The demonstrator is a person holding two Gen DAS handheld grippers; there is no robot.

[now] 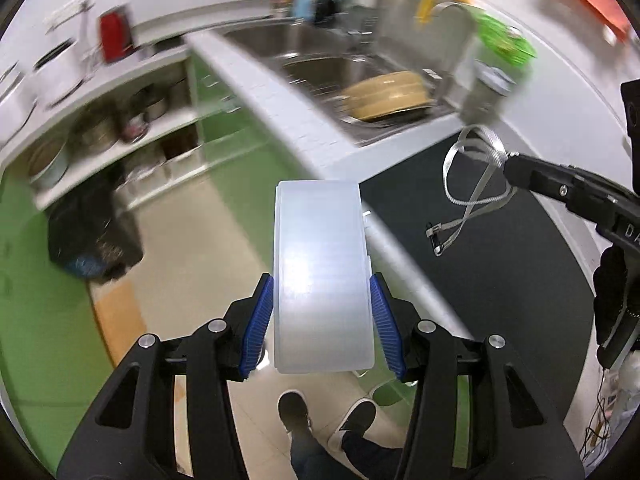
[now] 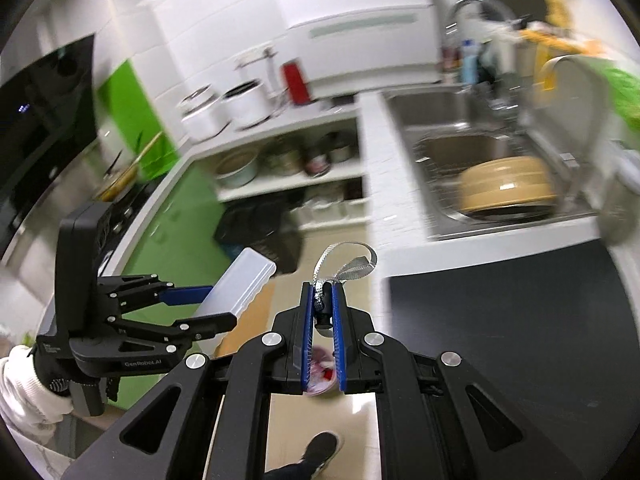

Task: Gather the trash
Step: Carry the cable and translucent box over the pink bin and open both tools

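Between my left gripper's [image 1: 322, 316] blue pads sits a translucent white plastic case [image 1: 322, 276], jaws about half open and pressing its long sides near its lower part, so most of it sticks out past the fingertips. My right gripper [image 2: 323, 300] is closed as tight as it goes on a loop of silver ribbon [image 2: 348, 266] with a small dark clip, which dangles freely in the left wrist view. Both pieces of trash are in the air, off the counter.

I judge the case to be the bigger risk: its sides look smooth and the pads bear on only a short stretch of them, so a quick swing or a knock against the white counter edge [image 1: 280, 108] could twist it out. The ribbon is pinched at one point only; its loose tail could snag on the other gripper, which is near it, or on the sink fittings.

Below and ahead is a kitchen: a dark mat [image 2: 500, 320] on the white counter, a steel sink [image 2: 460, 148] holding a tan pot [image 2: 508, 188], open shelves [image 1: 120, 120] of cookware and green cabinet fronts. A black bag [image 1: 86, 232], possibly the bin liner, sits on the beige floor under the shelves. The person's shoes [image 1: 296, 408] show at the bottom.
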